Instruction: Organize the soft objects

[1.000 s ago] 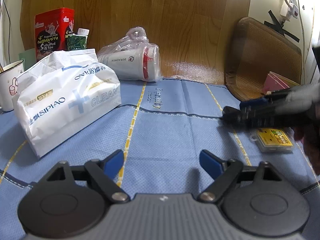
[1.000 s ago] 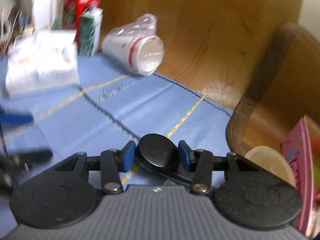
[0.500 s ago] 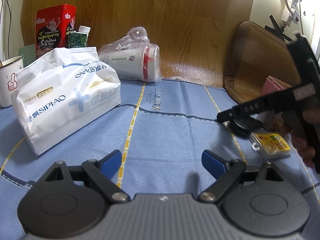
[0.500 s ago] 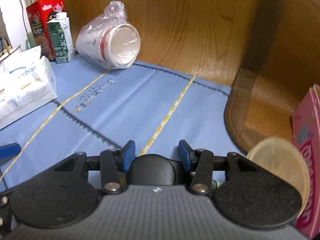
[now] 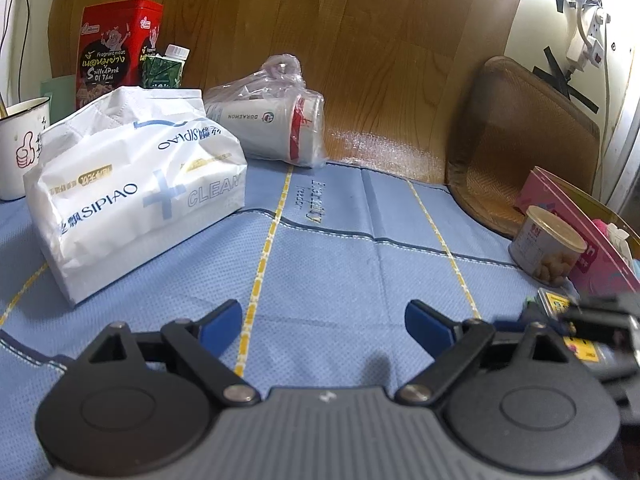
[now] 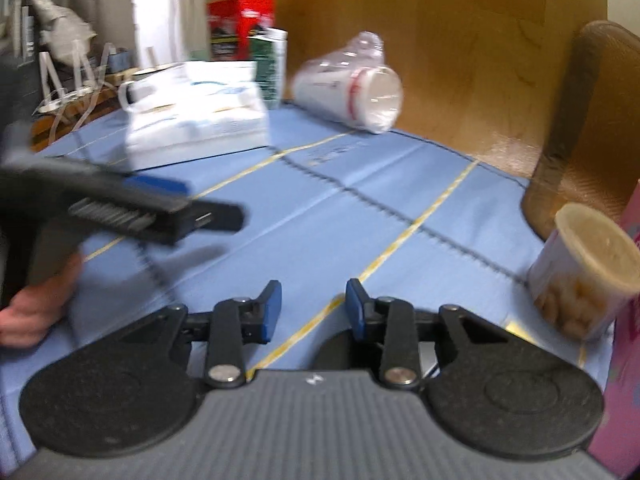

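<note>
A soft white tissue pack (image 5: 136, 196) lies on the blue cloth (image 5: 340, 264) at the left, seen smaller in the right wrist view (image 6: 196, 116). My left gripper (image 5: 323, 320) stands open and empty over the cloth, to the right of and nearer than the pack; it crosses the right wrist view as a blurred bar (image 6: 140, 204), held by a hand (image 6: 32, 312). My right gripper (image 6: 314, 308) has its jaws closing with only cloth between the fingertips. A dark round shape (image 6: 332, 350) shows low behind them. In the left wrist view the right gripper (image 5: 600, 320) is blurred at the right edge.
Bagged paper cups (image 5: 276, 120) lie on their side at the back. A red tin (image 5: 120, 44), a green carton (image 5: 164, 72) and a mug (image 5: 20, 148) stand at the back left. At the right are a wicker tray (image 5: 524, 148), a snack can (image 5: 552, 244), a pink box (image 5: 580, 232) and a small yellow tin (image 5: 556, 304).
The right gripper has drawn back to the lower right, uncovering the snack can. The black round thing is no longer between its fingertips, which stand closer together. The left gripper has kept still.
</note>
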`<state>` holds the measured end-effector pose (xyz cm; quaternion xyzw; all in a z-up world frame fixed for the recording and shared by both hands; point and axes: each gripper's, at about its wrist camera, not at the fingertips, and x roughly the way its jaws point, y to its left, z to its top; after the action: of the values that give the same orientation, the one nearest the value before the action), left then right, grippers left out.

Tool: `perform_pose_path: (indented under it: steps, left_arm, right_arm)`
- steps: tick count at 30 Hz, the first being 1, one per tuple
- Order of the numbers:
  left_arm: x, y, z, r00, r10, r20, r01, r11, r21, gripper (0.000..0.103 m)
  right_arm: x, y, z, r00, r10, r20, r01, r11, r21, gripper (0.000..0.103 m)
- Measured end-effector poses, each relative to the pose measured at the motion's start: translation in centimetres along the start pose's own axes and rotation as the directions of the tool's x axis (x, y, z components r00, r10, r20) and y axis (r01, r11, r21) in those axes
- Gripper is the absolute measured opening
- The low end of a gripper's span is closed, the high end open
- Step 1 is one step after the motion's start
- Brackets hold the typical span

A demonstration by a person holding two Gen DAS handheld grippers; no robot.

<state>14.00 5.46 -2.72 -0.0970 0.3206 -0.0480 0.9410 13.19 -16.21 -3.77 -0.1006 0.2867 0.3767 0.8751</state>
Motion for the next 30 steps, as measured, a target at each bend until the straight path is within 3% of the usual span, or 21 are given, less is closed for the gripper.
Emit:
perform_pose_path:
  steps: [4, 10, 15, 30]
  left_arm:
    - [0.0, 0.0, 0.0, 1.000, 0.000, 0.000, 0.000, 1.000, 0.001, 0.093]
    - [0.0, -0.1, 0.0, 1.000, 0.000, 0.000, 0.000, 1.000, 0.002, 0.093]
    - [0.0, -0.1, 0.0, 1.000, 0.000, 0.000, 0.000, 1.000, 0.001, 0.094]
    - [0.0, -0.2, -0.1, 1.000, -0.002, -0.001, 0.002, 1.000, 0.004, 0.095]
  right_arm:
    - [-1.8, 0.8, -1.3, 0.999, -0.005, 0.037, 0.004, 1.000, 0.010, 0.038]
    - [-4.6, 0.3, -2.6, 0.987, -0.086, 0.134, 0.068, 0.988, 0.136, 0.041]
    - [-5.5, 0.0, -4.1, 0.982, -0.115, 0.150, 0.082, 0.974, 0.209, 0.043]
    - [-6.6, 0.9, -4.9, 0.977, -0.131, 0.166, 0.086, 0.963, 0.257, 0.045]
